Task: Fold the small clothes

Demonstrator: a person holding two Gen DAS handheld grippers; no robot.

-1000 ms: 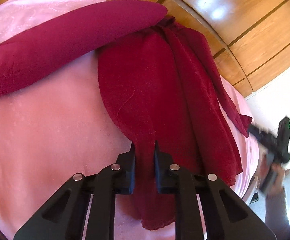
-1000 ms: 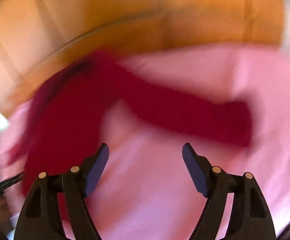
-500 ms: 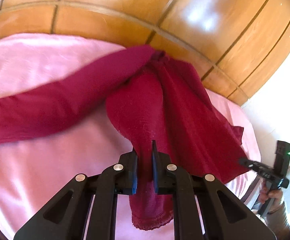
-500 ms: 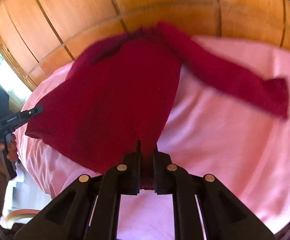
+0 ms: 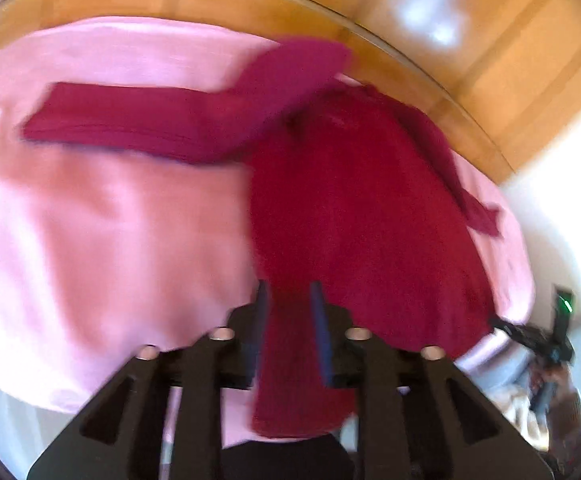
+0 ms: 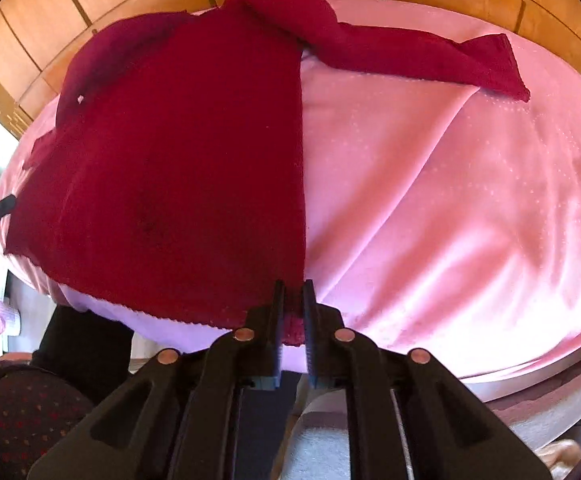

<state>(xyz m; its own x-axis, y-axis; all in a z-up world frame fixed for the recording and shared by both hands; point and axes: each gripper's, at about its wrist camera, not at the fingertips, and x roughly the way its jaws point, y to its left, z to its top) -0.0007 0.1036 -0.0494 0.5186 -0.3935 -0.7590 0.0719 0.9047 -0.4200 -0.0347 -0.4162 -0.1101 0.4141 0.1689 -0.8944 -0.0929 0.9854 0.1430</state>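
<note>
A dark red long-sleeved garment (image 5: 354,208) (image 6: 178,152) lies spread on a pink cloth-covered table (image 5: 90,240) (image 6: 450,208). One sleeve (image 5: 150,120) (image 6: 418,60) stretches out sideways. My left gripper (image 5: 288,292) is shut on the hem at one corner; the hem hangs down past the jaws. My right gripper (image 6: 292,288) is shut on the other hem corner at the table's near edge. The left wrist view is blurred.
A glossy wooden panelled wall (image 5: 450,40) (image 6: 90,0) stands behind the table. The other gripper shows at the right edge in the left wrist view (image 5: 546,340). The person's dark clothing (image 6: 18,408) is below the table edge.
The right gripper went from open to shut on the hem. Both grippers pulled back towards the near edge and the garment body now lies flatter and wider.
</note>
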